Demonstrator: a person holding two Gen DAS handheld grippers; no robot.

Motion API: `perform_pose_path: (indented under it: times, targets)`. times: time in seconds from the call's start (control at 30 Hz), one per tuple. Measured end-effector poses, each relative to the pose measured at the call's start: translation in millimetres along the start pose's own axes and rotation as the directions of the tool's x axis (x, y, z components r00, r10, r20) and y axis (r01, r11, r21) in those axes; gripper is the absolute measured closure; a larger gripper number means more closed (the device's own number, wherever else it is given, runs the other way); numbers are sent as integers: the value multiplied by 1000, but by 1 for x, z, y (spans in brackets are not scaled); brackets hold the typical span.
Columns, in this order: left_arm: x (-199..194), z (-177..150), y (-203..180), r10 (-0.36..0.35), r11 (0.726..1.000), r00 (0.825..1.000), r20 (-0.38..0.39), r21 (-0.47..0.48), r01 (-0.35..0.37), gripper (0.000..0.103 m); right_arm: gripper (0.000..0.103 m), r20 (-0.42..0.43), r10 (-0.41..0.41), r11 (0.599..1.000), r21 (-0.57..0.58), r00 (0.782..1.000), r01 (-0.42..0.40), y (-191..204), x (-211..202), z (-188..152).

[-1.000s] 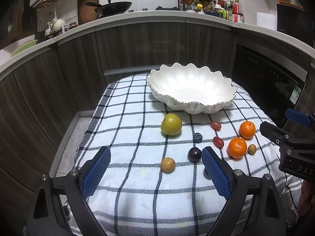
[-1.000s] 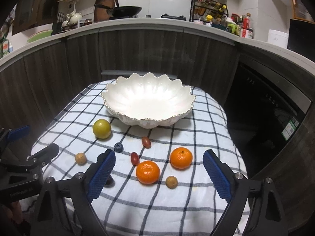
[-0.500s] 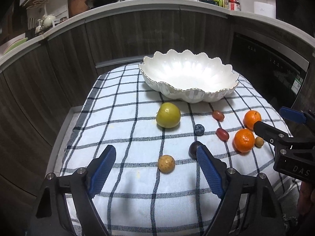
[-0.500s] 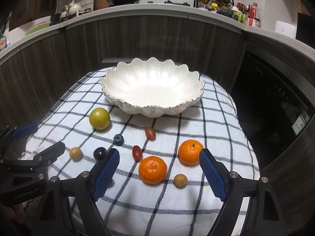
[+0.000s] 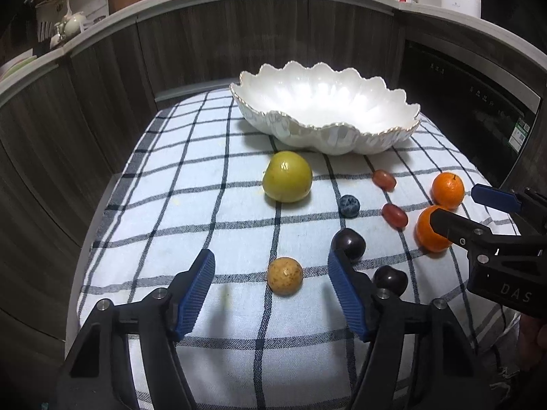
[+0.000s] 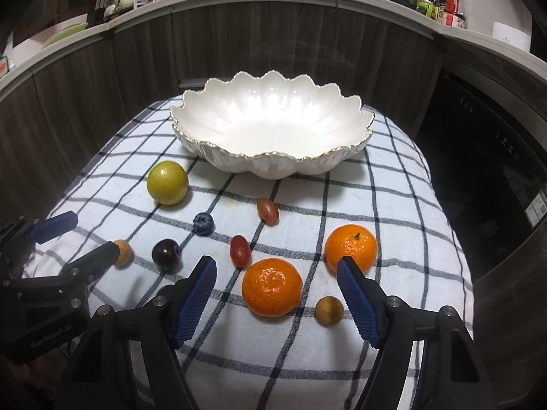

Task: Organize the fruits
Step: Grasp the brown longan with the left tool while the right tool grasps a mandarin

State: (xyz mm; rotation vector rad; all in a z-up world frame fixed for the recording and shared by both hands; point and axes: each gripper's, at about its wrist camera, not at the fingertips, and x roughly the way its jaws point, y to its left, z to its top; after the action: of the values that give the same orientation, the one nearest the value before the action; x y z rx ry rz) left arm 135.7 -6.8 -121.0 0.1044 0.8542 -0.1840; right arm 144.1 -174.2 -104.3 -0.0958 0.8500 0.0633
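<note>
My left gripper (image 5: 271, 290) hangs low over the checked cloth, jaws closing, with a small tan fruit (image 5: 284, 275) between its blue pads and untouched by them. My right gripper (image 6: 277, 299) is closing too, around a mandarin (image 6: 272, 287) that its pads do not touch. The white scalloped bowl (image 5: 324, 116) stands behind, with nothing in it. In front of it lie a yellow-green fruit (image 5: 287, 176), a blueberry (image 5: 349, 205), two red grapes (image 5: 395, 215), two dark plums (image 5: 348, 243), a second mandarin (image 6: 351, 247) and a small brown fruit (image 6: 329, 311).
The checked cloth (image 5: 191, 184) covers a small raised surface that drops off on the left and right. Dark wood cabinets (image 6: 273, 44) curve behind it and a black oven front (image 6: 485, 157) stands to the right. A counter above carries a pan and bottles.
Both grippers have sunk toward the cloth and their jaws have narrowed. The tan fruit now sits between the left fingers, the near mandarin between the right ones.
</note>
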Motion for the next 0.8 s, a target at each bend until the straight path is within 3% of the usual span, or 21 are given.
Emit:
perform_pose_path:
  times: [0.17,0.37,0.67,0.8]
  targets:
    - [10,-1,4,-15,1000,1000,-23,-23,14,43,29,-23,9,1000,6,1000,-9,-1,11,-1]
    - [18,-2,2,-17,1000,999,-36,-13,17,52,43,-53,32,999,8,998,-32,-1,24,-4]
    - [25,-6,3,-31,999,998,-57,-19,30,64,43,-90,30,1000,1,996,-30,1,35,-8]
    - [26,-5,1,-48,999,997,-59,-12,48,71,57,-127,32,999,2,991,-32,1,44,-11]
